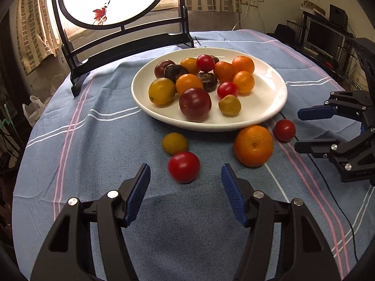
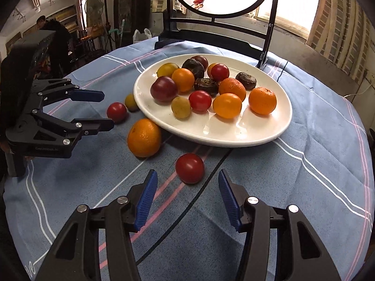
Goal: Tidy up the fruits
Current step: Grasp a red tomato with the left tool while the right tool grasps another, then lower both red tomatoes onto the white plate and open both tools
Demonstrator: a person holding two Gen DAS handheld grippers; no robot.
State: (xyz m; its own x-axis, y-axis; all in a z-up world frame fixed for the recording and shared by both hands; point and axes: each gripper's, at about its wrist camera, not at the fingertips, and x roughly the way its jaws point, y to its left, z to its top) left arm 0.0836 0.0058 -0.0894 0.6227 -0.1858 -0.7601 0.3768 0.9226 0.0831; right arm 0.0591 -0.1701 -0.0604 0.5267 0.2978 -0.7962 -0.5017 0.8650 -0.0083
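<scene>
Tomato [image 1: 183, 166] lies before spread left hand-held gripper [image 1: 185, 172].

Loose fruit [image 1: 253, 145] crowding plate's [image 1: 264, 117] near rim; perhaps open cloth [image 2: 304, 187] rightward.

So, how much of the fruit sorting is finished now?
Most fruits already lie on the white plate. Both jaws are open and empty. Four remain on the cloth: the large orange, two red tomatoes and a small yellow fruit.
</scene>
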